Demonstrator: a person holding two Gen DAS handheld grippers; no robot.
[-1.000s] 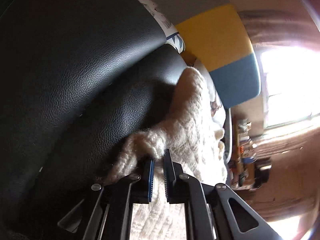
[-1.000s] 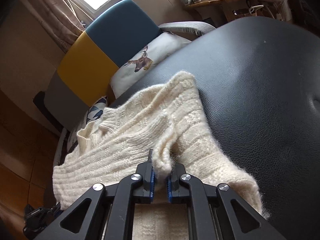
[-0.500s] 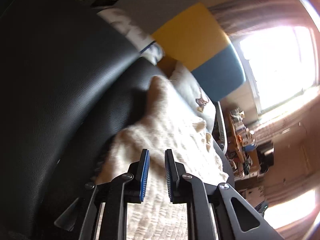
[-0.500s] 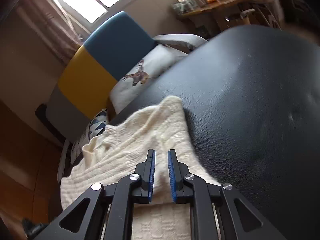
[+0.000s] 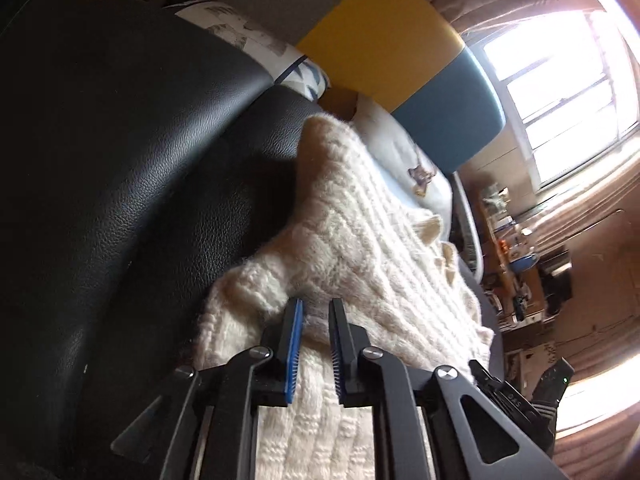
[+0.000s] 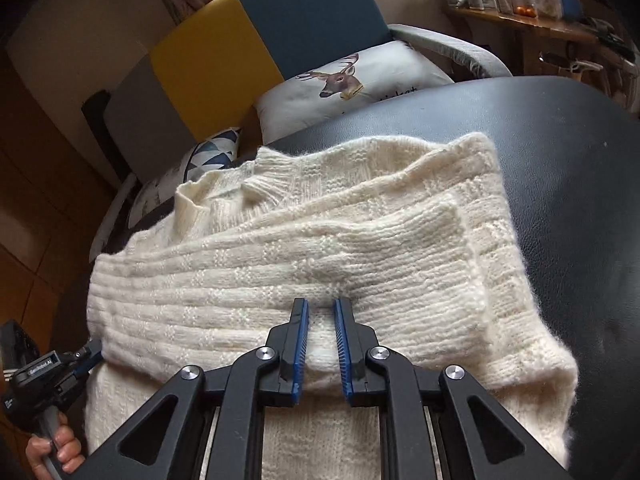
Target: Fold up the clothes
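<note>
Cream knit sweater (image 6: 320,248) lies on a black leather seat (image 6: 560,160), partly folded: one ribbed sleeve is laid across the body, cuff end toward the right in the right wrist view. Collar (image 6: 264,188) sits toward the far left, near the seat's far edge.

Right gripper (image 6: 320,312): jaws a little apart, blue pads showing, poised just over the sleeve's near edge. No knit is pinched between them; the fabric shows through the gap, below.

Left gripper (image 5: 316,308): jaws likewise a little apart, nothing clamped. Tips sit close above a raised hump of sweater (image 5: 360,240) next to the black leather backrest (image 5: 120,120). Whether the tips brush the wool, cannot tell.

In the right wrist view the left gripper's body (image 6: 48,376) appears at the lower left, beside the sweater's left edge, with the person's hand (image 6: 56,452) on its handle.

Behind the seat: a chair (image 6: 260,40) with grey, yellow and blue panels, a deer-print cushion (image 6: 344,84) and a triangle-pattern cushion (image 6: 212,156). A wooden shelf (image 6: 520,20) with jars stands at the far right. Bright window (image 5: 560,80) in the left wrist view.
</note>
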